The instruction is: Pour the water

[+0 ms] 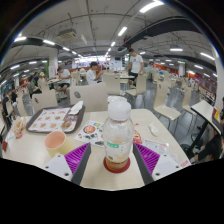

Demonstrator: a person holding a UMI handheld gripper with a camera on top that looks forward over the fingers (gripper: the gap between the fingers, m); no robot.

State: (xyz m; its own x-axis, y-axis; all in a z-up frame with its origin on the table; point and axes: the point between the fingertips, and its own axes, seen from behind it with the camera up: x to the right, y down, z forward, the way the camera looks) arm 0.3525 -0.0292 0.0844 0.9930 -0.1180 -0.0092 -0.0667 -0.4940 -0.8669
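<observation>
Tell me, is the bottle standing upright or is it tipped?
Upright. The bottle stands on the table, white cap on top, between the open tool fingers with gaps at both sides.

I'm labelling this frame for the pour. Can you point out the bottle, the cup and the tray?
bottle (118,137), gripper view, on its label, between the open tongs.
cup (56,143), gripper view, on its side wall.
tray (49,121), gripper view, on its flat inside.

There is only one view. The camera sits on the gripper (116,160) and looks forward along its two fingers, a little downward, over a table (160,150). It is close to the bottle (118,135) between the fingers. The wide lens also takes in the hall and ceiling lights far behind.
</observation>
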